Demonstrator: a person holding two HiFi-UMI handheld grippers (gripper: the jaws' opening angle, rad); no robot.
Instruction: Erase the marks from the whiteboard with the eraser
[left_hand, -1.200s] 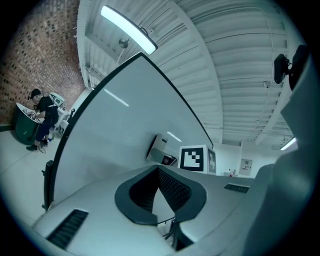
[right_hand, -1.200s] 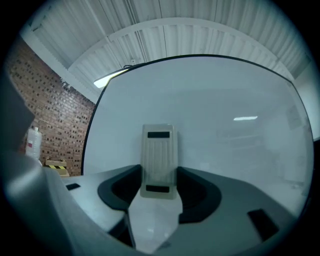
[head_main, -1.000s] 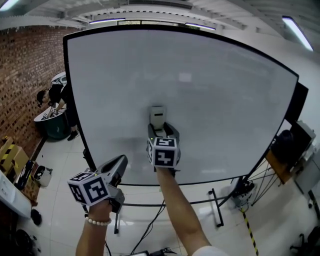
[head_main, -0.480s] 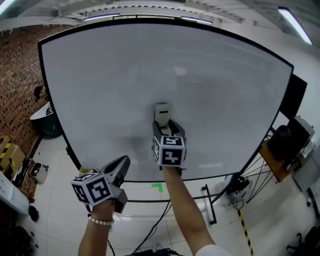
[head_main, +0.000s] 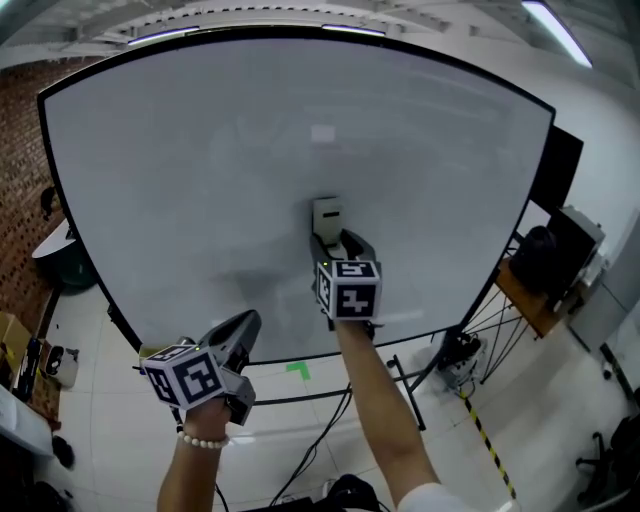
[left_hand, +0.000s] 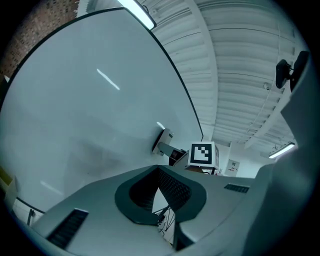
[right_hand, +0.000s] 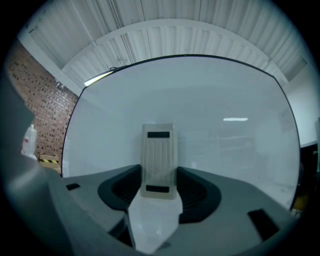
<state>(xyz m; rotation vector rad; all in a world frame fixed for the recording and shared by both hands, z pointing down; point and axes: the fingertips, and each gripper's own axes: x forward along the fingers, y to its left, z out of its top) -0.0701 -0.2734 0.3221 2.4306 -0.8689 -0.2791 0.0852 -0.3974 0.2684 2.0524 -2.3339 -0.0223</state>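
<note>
A large whiteboard (head_main: 200, 150) on a wheeled stand fills the head view; I see only faint grey smudges on it, no clear marks. My right gripper (head_main: 338, 240) is shut on a pale eraser (head_main: 327, 217) that rests flat against the middle of the board. In the right gripper view the eraser (right_hand: 159, 160) stands upright between the jaws, against the whiteboard (right_hand: 225, 100). My left gripper (head_main: 243, 330) hangs lower left, away from the board, jaws shut with nothing in them. From the left gripper view, the eraser (left_hand: 162, 141) shows edge-on against the board.
A brick wall (head_main: 20, 180) runs along the left. A dark cabinet and a wooden table (head_main: 530, 290) stand to the right of the board. Cables (head_main: 320, 440) and the stand's feet lie on the white tiled floor beneath. A green tape mark (head_main: 297, 371) is on the floor.
The head view has shifted leftward and closer, so the board fills more of it. The right gripper and eraser have slid slightly right and up on the board. The left gripper stayed put.
</note>
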